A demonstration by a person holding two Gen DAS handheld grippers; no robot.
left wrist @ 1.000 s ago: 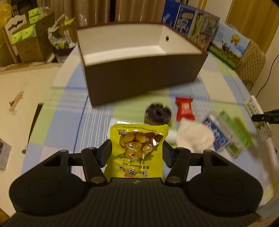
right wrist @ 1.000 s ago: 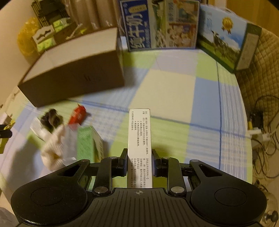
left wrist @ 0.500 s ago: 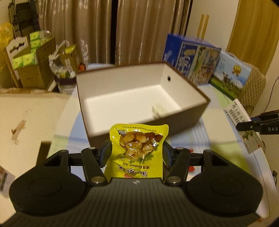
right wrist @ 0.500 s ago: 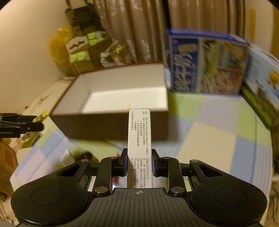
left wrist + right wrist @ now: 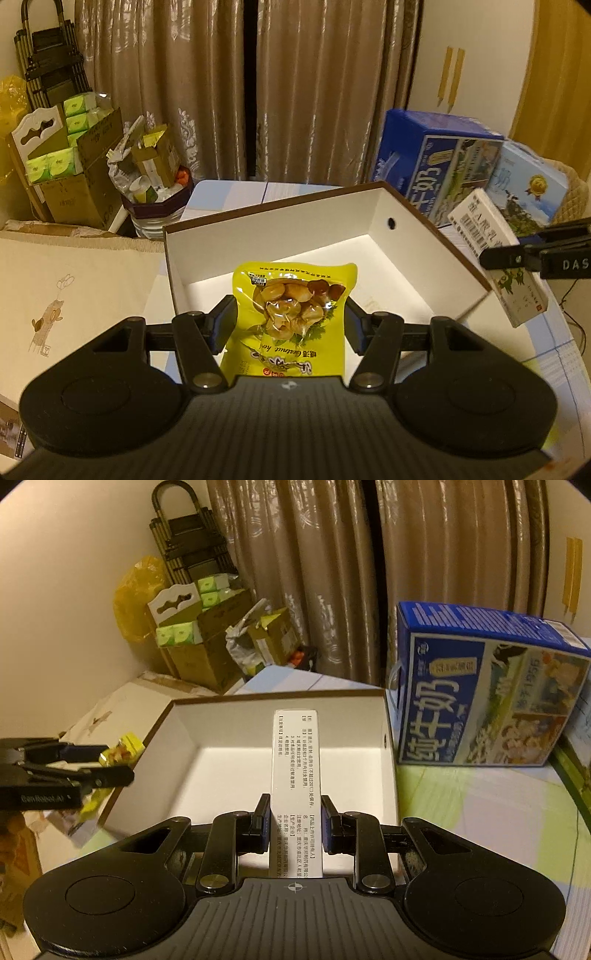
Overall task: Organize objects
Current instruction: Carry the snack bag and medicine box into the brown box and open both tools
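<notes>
Now brown box empty inside; claws hold yellow pouch, white carton above.

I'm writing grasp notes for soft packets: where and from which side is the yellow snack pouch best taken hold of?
Judging by how it sits now, take the yellow snack pouch across its flat width at the lower, printed half, coming from its bottom end. The left hand-held gripper holds it so, a finger on each side edge. The bulging clear window higher up would probably squash or slip.
</notes>
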